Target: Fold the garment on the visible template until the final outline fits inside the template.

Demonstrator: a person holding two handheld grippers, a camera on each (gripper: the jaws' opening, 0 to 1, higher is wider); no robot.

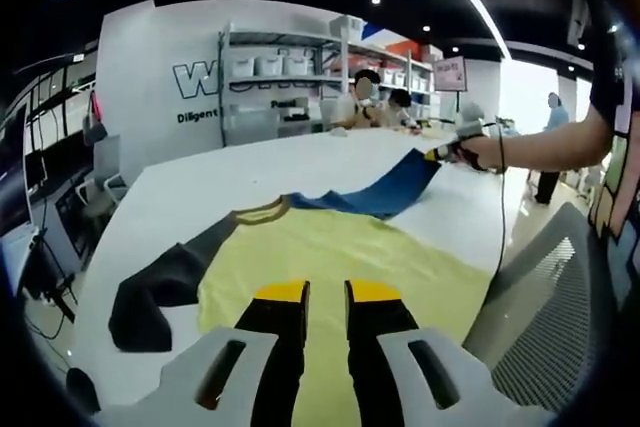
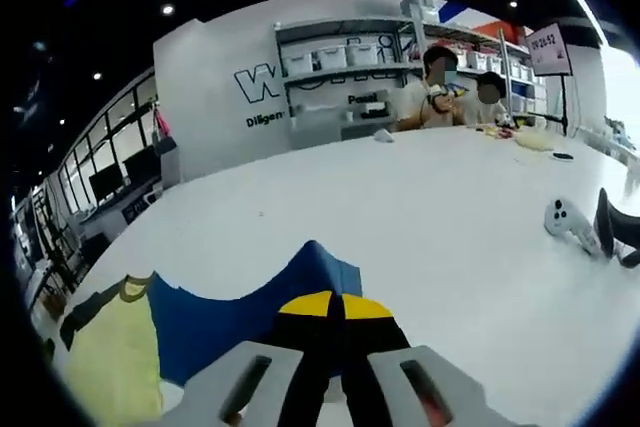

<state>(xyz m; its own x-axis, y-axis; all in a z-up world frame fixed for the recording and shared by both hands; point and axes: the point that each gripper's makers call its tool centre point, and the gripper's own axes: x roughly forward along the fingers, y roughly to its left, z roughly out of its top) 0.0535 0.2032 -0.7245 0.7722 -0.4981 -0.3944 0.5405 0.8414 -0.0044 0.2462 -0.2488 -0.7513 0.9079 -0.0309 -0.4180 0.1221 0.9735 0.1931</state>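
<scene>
Currently, a yellow garment (image 1: 340, 257) is lying flat on a white table (image 1: 180, 197) while two handheld grippers are working at it.

Seen from the left gripper view, the left gripper (image 1: 327, 292) is hovering over the garment's soft yellow body, its black jaws with yellow tips standing slightly apart with a narrow gap and nothing between them. One sleeve (image 1: 165, 292) is dark grey, the collar (image 1: 262, 211) is a ribbed olive band, and the blue sleeve (image 1: 390, 190) is being stretched out across the table toward the right gripper (image 1: 440, 153), which a person's hand (image 1: 480, 152) is holding. In the right gripper view, the right gripper's jaws (image 2: 328, 309) are pressed together, pinching the smooth blue sleeve fabric (image 2: 250, 312). A small white controller (image 2: 565, 219) is resting well apart on the glossy tabletop.
</scene>
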